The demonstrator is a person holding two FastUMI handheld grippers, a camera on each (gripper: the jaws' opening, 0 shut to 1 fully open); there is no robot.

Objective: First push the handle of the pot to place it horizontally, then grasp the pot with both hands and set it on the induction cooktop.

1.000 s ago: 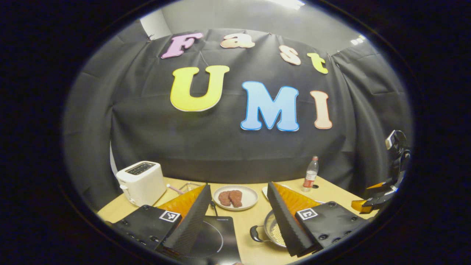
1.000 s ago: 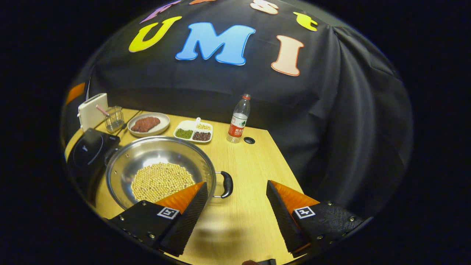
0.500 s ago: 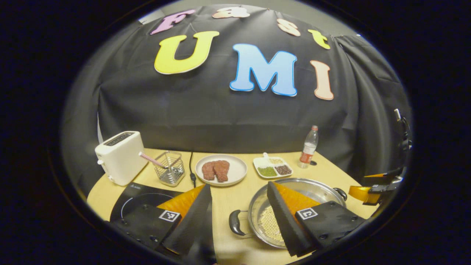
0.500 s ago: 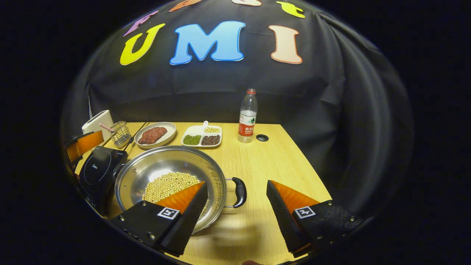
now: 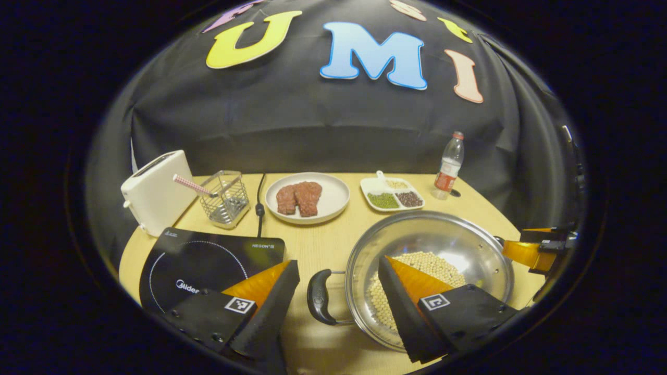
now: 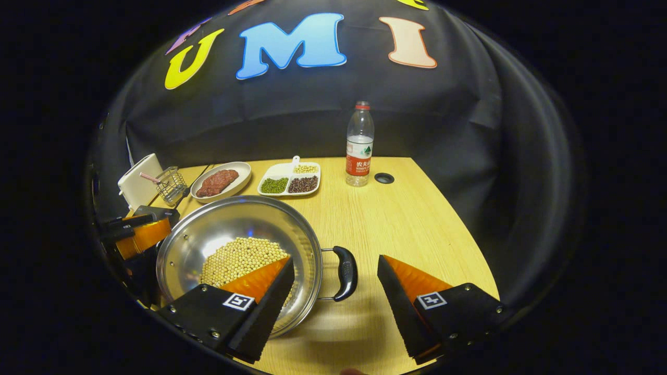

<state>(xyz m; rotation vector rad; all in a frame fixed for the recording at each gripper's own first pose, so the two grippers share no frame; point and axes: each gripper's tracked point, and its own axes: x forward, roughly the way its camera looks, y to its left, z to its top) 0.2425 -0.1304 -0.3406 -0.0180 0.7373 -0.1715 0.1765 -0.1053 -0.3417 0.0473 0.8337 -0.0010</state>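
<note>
Both claws have dropped closer to the pot (image 5: 432,245) handles.

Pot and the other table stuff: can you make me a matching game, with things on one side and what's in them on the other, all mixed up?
Things:
1. pot
2. round plate
3. wire basket
4. divided tray

What it holds:
A. a striped straw
B. pale beans heaped at the bottom
C. two reddish-brown pieces of meat
D. small portions of green, dark and pale beans

Pairs: 1-B, 2-C, 3-A, 4-D
</note>
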